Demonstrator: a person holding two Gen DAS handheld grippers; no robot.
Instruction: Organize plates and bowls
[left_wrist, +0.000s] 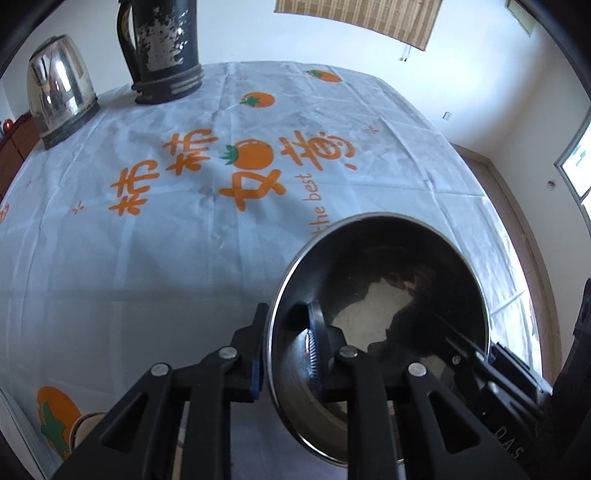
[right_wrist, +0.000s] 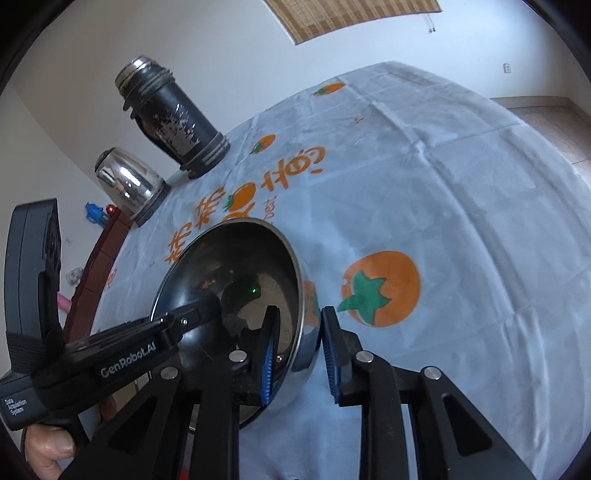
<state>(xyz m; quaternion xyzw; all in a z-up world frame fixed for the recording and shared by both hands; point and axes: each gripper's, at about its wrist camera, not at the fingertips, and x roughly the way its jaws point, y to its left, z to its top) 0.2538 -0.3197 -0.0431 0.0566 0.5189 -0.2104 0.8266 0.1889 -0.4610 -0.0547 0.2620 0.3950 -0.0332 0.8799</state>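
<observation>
A shiny steel bowl (left_wrist: 388, 306) is tilted above the table, and it also shows in the right wrist view (right_wrist: 229, 280). My left gripper (left_wrist: 286, 343) is shut on the bowl's near-left rim, one finger inside and one outside. My right gripper (right_wrist: 299, 350) straddles the bowl's opposite rim, one blue-padded finger (right_wrist: 269, 362) inside and one outside; a gap shows between the outer pad and the wall. The left gripper's body (right_wrist: 110, 358) reaches into the bowl in the right wrist view. The right gripper's body (left_wrist: 517, 373) shows at the right in the left wrist view.
The table carries a white cloth with orange fruit prints (left_wrist: 184, 258). A black thermos (left_wrist: 166, 48) and a steel kettle (left_wrist: 59, 96) stand at the far left edge. A small light cup or bowl (left_wrist: 86, 424) sits under my left gripper. The floor (right_wrist: 554, 122) lies beyond the right side.
</observation>
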